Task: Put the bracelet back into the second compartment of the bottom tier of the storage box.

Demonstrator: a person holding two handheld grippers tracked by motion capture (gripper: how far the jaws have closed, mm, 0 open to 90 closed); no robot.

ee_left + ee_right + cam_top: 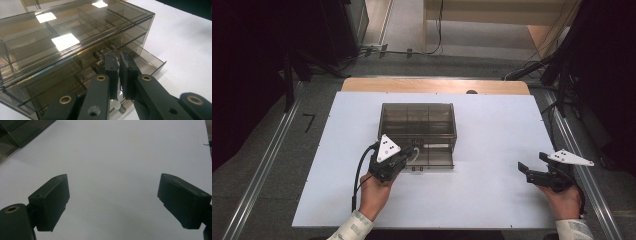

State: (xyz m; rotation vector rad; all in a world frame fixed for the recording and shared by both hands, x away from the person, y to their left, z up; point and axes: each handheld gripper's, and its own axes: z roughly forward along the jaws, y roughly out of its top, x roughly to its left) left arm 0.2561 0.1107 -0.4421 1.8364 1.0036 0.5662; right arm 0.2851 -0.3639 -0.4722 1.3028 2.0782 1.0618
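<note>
A smoky see-through organizer box (417, 120) with several compartments stands at the table's middle. Its lower drawer (439, 159) is pulled partway out toward me. My left gripper (407, 156) reaches into that drawer's left part, its jaws closed on a thin white item that looks like a cable (432, 146). In the left gripper view the box (62, 42) spans the top, the drawer (150, 62) juts out at right, and the left gripper (118, 56) pinches a white sliver (118, 87). My right gripper (532, 161) rests open and empty at the table's right; its view shows the right gripper (113, 177) over bare white.
The white table top (492, 200) stretches around the box, with a wooden strip (437, 85) at its far edge. Metal rails (267, 165) run along both sides. A corner of the box (15, 132) shows at the upper left of the right gripper view.
</note>
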